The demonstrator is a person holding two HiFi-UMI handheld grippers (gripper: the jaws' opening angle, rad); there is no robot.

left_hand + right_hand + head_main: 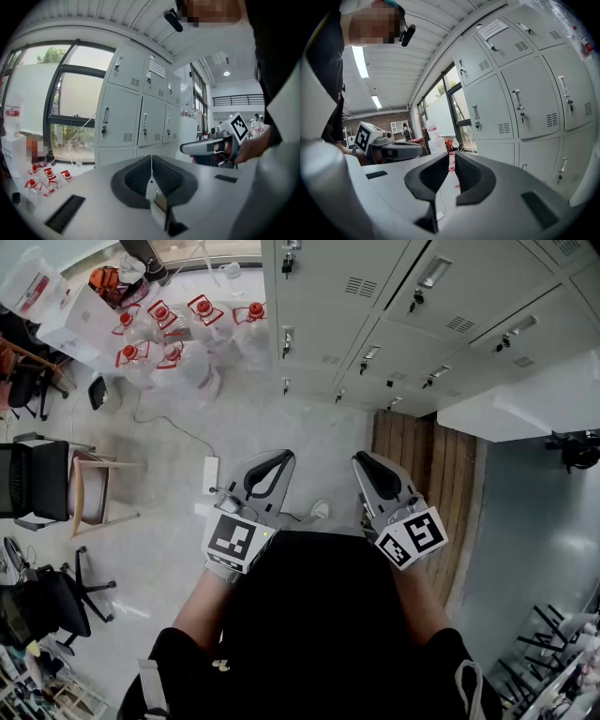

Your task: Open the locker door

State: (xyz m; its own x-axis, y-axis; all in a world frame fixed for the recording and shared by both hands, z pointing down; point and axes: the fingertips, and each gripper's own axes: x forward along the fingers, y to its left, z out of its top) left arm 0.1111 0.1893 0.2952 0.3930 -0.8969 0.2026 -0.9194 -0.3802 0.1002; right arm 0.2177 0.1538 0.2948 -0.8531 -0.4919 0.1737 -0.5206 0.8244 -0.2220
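**Head view: both grippers low at the waist, lockers shut and untouched**

Head view looks steeply down. The left gripper [284, 457] and right gripper [361, 458] are side by side in front of the person's black shirt [319, 615], tips pointing toward the bank of grey lockers [394, 306] at top right. Both are well apart from the lockers and neither touches a door. Every locker door in view sits closed, with handles and small locks on the fronts.

Left gripper view: jaws are together, pads meeting along a line at the tips, empty. The lockers stand ahead, left of centre, beside a big window [70, 108]. The other gripper shows at the right with its marker cube.

Right gripper view: jaws are almost together, with a thin slit between the tips, empty. The lockers fill the right side, all doors closed. One upper door carries a paper label [492, 29].

On the concrete floor:
- Clear water jugs with red handles [159, 334] are clustered at upper left.
- A white power strip [211, 474] lies just left of the left gripper, with a cable trailing up from it.
- A black office chair [37, 479] and a wooden stool [98, 488] stand at the left edge.
- A strip of wood planking [422, 465] runs below the lockers, right of the right gripper.
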